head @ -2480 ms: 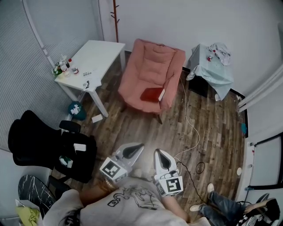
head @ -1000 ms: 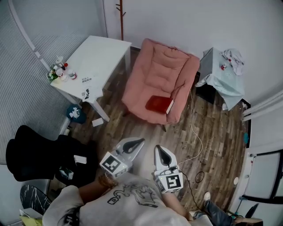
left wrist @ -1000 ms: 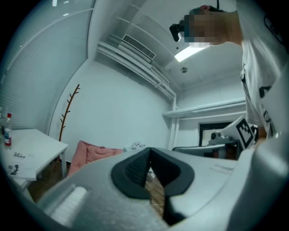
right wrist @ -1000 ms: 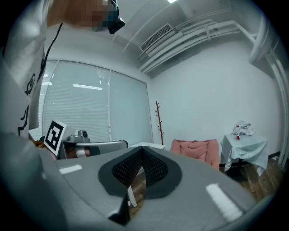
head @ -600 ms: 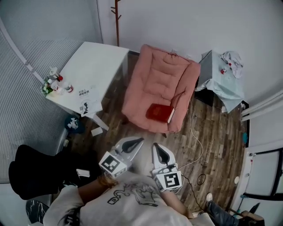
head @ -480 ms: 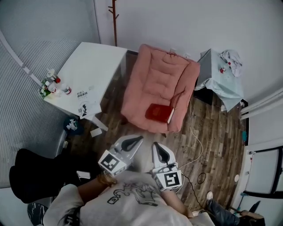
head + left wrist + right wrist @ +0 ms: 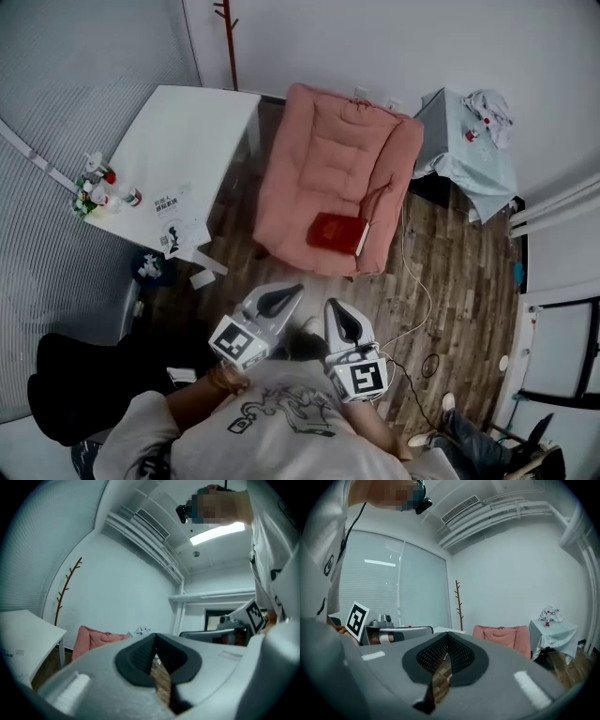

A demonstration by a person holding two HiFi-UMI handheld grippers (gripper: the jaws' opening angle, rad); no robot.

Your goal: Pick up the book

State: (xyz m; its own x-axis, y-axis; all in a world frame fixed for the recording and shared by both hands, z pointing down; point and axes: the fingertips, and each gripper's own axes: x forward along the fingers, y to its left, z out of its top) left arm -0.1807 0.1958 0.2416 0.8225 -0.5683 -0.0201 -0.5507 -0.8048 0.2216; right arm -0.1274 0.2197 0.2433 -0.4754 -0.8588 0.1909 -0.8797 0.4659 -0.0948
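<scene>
A dark red book [image 7: 334, 232] lies flat near the front edge of the pink armchair [image 7: 328, 159], its white page edge to the right. My left gripper [image 7: 288, 292] and right gripper [image 7: 333, 308] are held side by side over the wooden floor, short of the chair's front, pointing toward it. Both are shut with nothing between the jaws. In the left gripper view the armchair [image 7: 96, 637] shows low at left; in the right gripper view the armchair [image 7: 501, 634] stands ahead right. The book is hidden in both gripper views.
A white table [image 7: 178, 159] with small bottles stands left of the chair. A cloth-covered side table [image 7: 469, 150] stands to its right. A white cable [image 7: 412, 272] trails over the floor. A black office chair [image 7: 84, 375] is at lower left. A coat stand [image 7: 230, 37] is by the wall.
The person and both grippers have moved forward toward the armchair; the chair and book sit a little nearer, and the office chair has slipped further down and behind. Both grippers stayed shut.
</scene>
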